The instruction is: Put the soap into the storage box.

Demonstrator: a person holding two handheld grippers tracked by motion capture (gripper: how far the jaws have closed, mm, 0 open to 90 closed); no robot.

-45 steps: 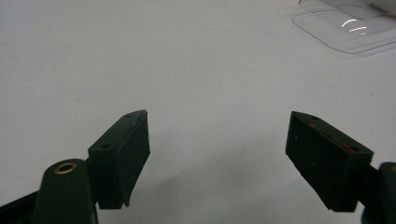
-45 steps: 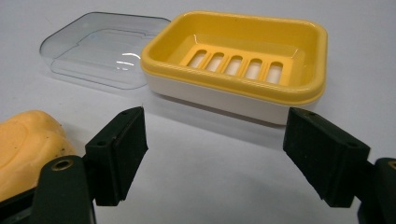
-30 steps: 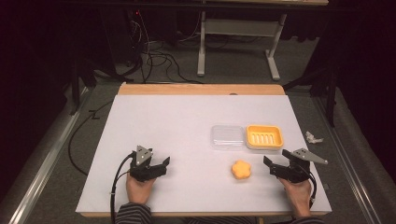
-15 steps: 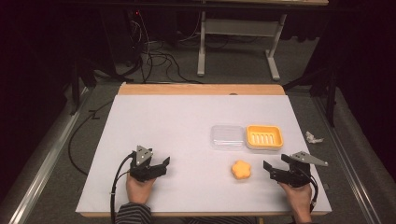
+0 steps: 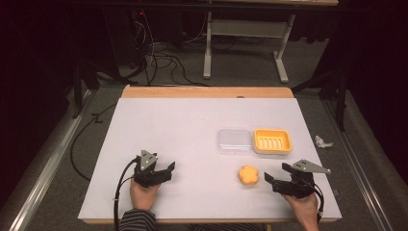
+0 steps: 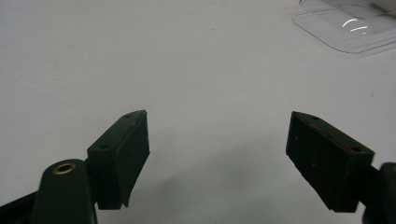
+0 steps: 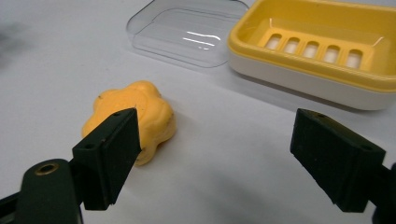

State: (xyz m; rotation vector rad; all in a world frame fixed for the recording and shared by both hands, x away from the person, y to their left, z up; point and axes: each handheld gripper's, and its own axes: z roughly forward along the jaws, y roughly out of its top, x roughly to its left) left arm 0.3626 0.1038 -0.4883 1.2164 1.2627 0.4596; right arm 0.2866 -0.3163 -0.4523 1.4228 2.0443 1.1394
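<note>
Lying outside soap dish (image 5: 272, 141), soap (image 5: 248, 174)

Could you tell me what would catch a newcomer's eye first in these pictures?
The orange flower-shaped soap stands out on the white table, just left of the open right gripper. Behind it sit a yellow dish and its clear lid, side by side.

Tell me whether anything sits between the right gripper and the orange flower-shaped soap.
Nothing visible does. The right gripper, jaws open and just closing a little with nothing between them, points at the soap across bare white table. The yellow soap dish and clear lid lie beyond the soap, out of the way.
</note>
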